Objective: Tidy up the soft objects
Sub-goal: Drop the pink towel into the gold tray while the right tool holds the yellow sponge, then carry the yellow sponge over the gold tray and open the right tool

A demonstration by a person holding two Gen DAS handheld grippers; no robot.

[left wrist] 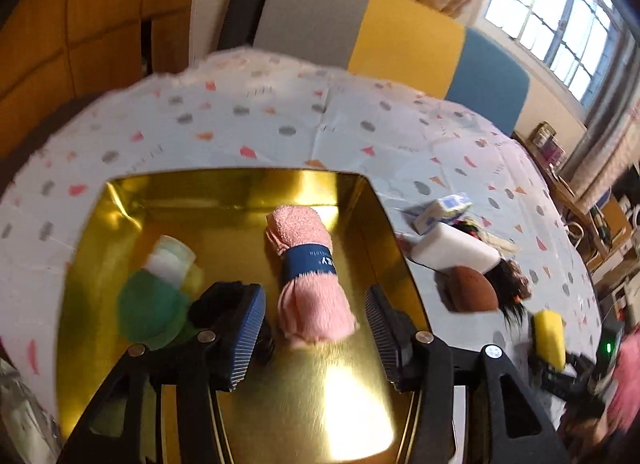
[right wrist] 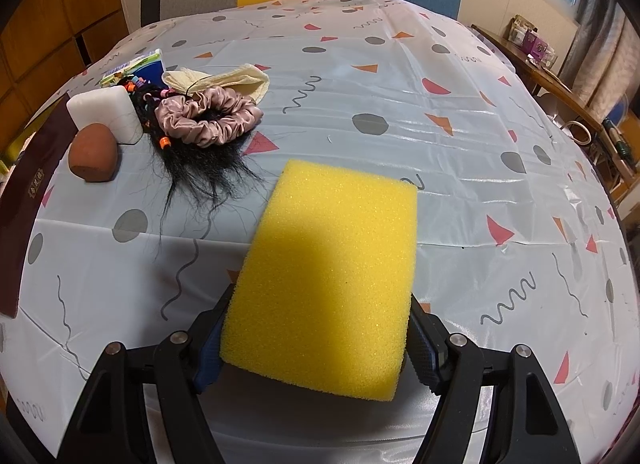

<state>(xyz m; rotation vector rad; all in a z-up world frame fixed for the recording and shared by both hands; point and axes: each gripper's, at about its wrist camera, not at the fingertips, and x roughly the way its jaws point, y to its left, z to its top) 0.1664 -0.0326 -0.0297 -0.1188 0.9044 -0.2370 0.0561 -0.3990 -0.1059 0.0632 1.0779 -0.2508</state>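
Left gripper (left wrist: 316, 338) open over gold tray (left wrist: 240, 188), pads clear of pink towel roll (left wrist: 310, 276) lying inside: drop-off step looks done. Right gripper (right wrist: 316, 348) clamps yellow sponge (right wrist: 332, 276) above table. Next, probably: carry sponge across into tray, beside roll.

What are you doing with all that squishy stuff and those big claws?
A person is sorting soft things into a gold tray using two hand-held grippers. The left gripper is open over a rolled pink towel lying in the tray, beside a green sponge. The right gripper is squeezing a yellow sponge above the table. A brown sponge, a white sponge and a pink scrunchie wait on the tablecloth.
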